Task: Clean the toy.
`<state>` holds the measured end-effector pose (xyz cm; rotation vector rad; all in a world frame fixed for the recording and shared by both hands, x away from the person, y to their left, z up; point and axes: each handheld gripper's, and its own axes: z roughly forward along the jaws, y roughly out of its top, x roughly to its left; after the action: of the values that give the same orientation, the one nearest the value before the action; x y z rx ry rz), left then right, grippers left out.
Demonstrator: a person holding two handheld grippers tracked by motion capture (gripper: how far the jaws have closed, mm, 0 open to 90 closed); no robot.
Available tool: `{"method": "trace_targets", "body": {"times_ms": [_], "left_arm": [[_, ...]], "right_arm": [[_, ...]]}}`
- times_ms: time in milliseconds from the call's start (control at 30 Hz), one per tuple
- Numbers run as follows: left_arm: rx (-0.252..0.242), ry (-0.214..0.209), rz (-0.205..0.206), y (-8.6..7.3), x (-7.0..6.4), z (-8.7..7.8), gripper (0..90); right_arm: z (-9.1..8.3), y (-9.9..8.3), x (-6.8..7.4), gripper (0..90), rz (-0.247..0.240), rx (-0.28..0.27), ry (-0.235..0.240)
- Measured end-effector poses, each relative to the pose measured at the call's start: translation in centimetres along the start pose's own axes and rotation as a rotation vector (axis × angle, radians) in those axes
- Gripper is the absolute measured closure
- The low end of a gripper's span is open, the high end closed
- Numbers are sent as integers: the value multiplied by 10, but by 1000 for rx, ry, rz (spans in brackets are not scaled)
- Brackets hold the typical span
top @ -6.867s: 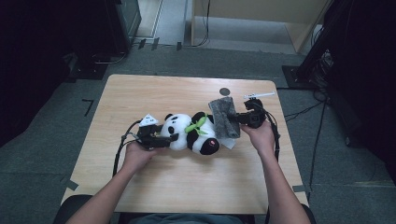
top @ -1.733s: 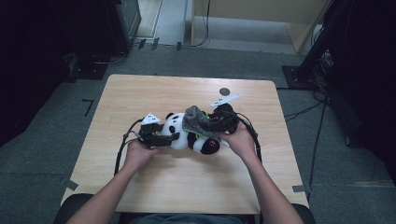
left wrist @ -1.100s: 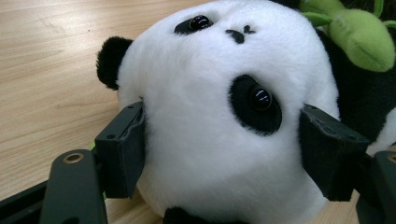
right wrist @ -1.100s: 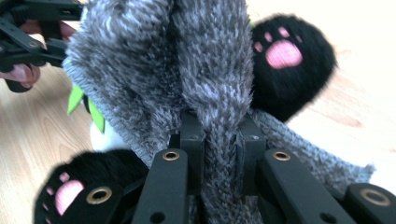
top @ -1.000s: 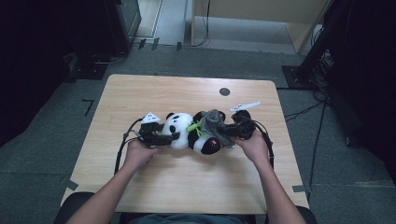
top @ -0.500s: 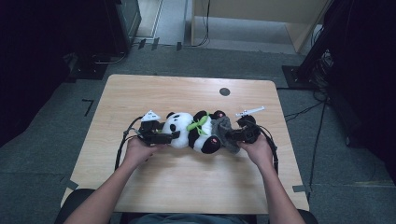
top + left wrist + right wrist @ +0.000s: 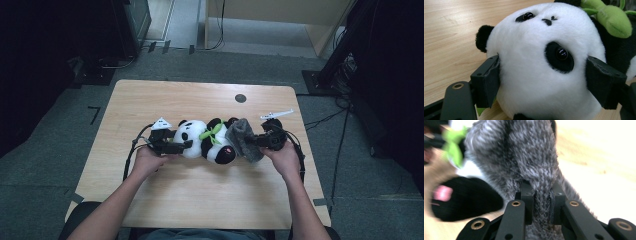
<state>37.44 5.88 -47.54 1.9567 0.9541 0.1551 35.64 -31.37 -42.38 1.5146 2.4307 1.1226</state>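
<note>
A: Start near the person. What lies closest?

B: A broad strip of bare table (image 7: 200, 200) between the near edge and the hands. Just past it the left gripper (image 7: 172, 146) squeezes the head of the panda toy (image 7: 205, 141), one jaw pressed into each cheek.

A: And the other hand?

B: The right gripper (image 7: 262, 140) is pinched tight on a fold of the grey furry cloth (image 7: 243, 137), which lies against the panda's body at its right end. The toy lies on its side across the middle of the table.

A: Room to move?

B: Plenty beyond the toy: bare wood up to the far edge, broken by a small dark round spot (image 7: 240, 98). The right gripper sits nearer the table's right edge.
</note>
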Motion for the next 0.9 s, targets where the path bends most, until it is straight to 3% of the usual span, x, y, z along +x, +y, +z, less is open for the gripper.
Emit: {"method": "trace_targets", "body": {"times_ms": [133, 367, 467, 567, 600, 633, 733, 900], "left_arm": [[-3, 1, 9, -1, -1, 0, 198], [-12, 5, 21, -3, -2, -1, 196], [-17, 6, 28, -3, -2, -1, 197], [-19, 8, 32, -4, -3, -2, 197], [-19, 10, 32, -4, -3, -2, 197], [-22, 11, 34, -4, -3, -2, 197], [-26, 11, 31, -5, -3, -2, 197], [-32, 11, 31, -5, -3, -2, 196]], "right_arm": [[-15, 14, 18, 789, -37, -48, 31], [-24, 34, 48, 789, -109, -56, 42], [-23, 47, 70, 789, -154, -50, 54], [-20, 57, 88, 789, -189, -39, 72], [-20, 57, 88, 789, -189, -39, 72], [-17, 65, 101, 788, -217, -31, 88], [-12, 73, 115, 788, -239, -41, 118], [21, 85, 129, 788, -241, -13, 163]]}}
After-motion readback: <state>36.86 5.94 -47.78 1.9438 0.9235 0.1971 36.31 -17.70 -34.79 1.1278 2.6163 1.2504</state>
